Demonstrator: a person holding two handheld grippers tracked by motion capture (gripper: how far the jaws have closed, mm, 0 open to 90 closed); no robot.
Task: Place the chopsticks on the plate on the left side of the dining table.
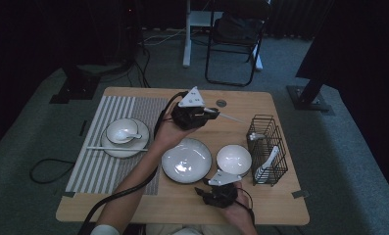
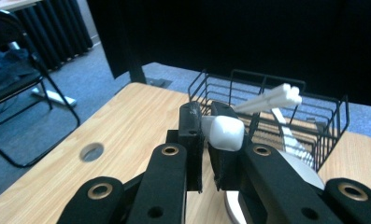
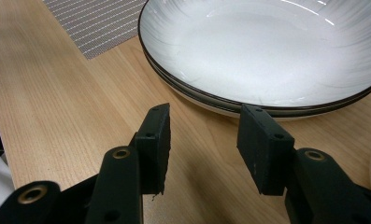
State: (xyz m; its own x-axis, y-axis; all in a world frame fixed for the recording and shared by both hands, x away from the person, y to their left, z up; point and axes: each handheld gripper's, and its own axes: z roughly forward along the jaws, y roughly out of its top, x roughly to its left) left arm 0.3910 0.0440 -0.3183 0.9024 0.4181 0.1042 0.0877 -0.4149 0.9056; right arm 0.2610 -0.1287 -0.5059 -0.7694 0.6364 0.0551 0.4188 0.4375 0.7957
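The chopsticks (image 2: 272,99), white and paired, are clamped at what looks like their thick end between the left gripper (image 2: 206,135) pads, their far ends jutting ahead of it over the wire basket (image 2: 330,116). The stacked plates (image 3: 267,56) lie just ahead of the right gripper (image 3: 204,149), whose jaws stand apart above bare table (image 3: 57,102)

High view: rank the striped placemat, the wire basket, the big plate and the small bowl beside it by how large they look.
1. striped placemat
2. big plate and wire basket: too alike to rank
3. small bowl
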